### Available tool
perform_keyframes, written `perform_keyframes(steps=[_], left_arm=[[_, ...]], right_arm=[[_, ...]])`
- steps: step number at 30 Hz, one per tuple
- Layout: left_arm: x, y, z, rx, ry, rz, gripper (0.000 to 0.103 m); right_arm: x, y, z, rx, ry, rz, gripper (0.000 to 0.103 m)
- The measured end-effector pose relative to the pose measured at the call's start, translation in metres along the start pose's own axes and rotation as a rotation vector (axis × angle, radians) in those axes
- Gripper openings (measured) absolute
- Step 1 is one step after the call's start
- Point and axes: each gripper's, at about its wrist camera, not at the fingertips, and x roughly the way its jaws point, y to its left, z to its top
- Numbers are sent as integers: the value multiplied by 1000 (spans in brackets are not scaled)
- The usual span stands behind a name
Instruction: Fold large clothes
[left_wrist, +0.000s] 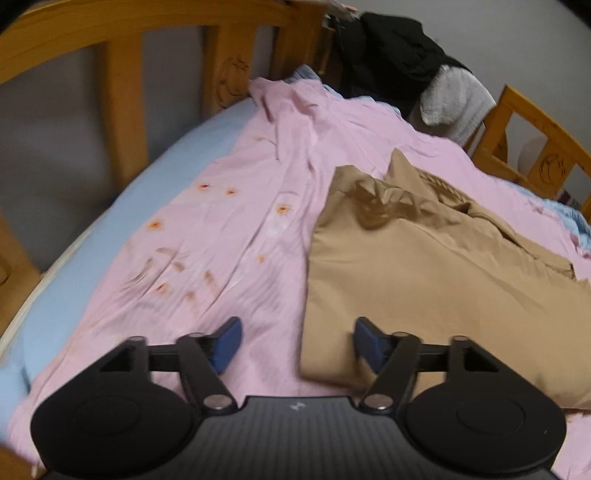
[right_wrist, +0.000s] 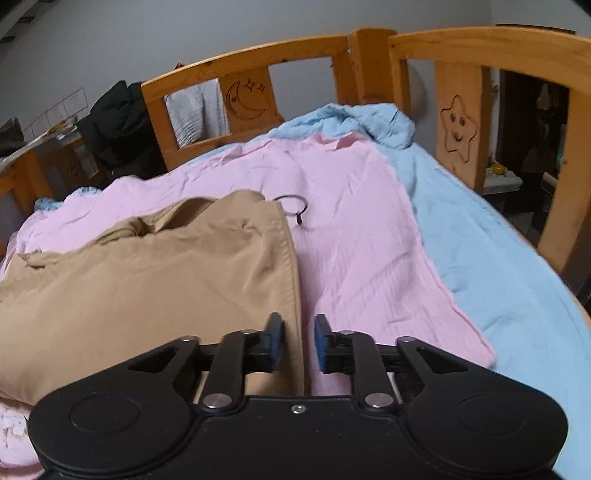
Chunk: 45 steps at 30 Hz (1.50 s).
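I think I am partway through folding the tan coat (left_wrist: 424, 266), which lies on the pink sheet (left_wrist: 207, 236) on the bed, and with my left gripper (left_wrist: 297, 345) wide apart and my right gripper (right_wrist: 298, 341) a little apart over its edge, I next need to pinch both near corners.

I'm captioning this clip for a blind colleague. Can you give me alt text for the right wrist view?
The open right gripper hovers at the edge of a tan garment lying on a pink sheet over light blue bedding. A small black loop lies beside the garment; a wooden bed rail stands behind.
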Motion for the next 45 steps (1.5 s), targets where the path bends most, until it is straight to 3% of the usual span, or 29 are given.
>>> perform_keyframes(steps=[1,3,5,12,16,19,21,22,23,24,26,29,36,41,45], left_arm=[[-6,1,-3,-14,-15,0,84],[-19,1,-11,-36,-43,-20,88],[-28,-3,-19,-49,-45,-65,91],[-21,-24,-37,-113,25,-278,96],[5,-24,-35,-250,38,-293,95],[21,-18,-34,-380,62,-239,80],[27,-16,-31,-424,59,-192,52],[28,-16,-29,-432,53,-172,45],[28,-16,-27,-437,46,-156,25],[26,-15,-26,-439,36,-139,12],[21,-16,-24,-437,7,-128,3],[4,-17,-26,-415,-37,-129,1],[-46,3,-59,-434,-10,-147,0],[-52,6,-81,-348,-37,-150,1],[-54,1,-80,-302,-48,-141,6]], right_arm=[[-5,-1,-1,19,-5,-7,38],[-18,-5,-5,72,-15,1,56],[-29,-5,-11,118,-8,36,65],[-36,-3,-32,316,118,183,68],[-14,-16,-37,492,151,240,69],[-1,-21,-36,571,125,230,62],[3,-25,-35,599,111,206,50],[4,-26,-36,615,104,193,45],[3,-27,-38,622,98,180,28],[0,-28,-40,624,88,192,16],[-8,-29,-40,609,75,192,7],[-35,-20,-40,552,42,154,0],[-96,-33,-59,584,41,114,0],[-95,-32,-66,484,87,62,1],[-101,1,-55,212,-1,-42,17]])
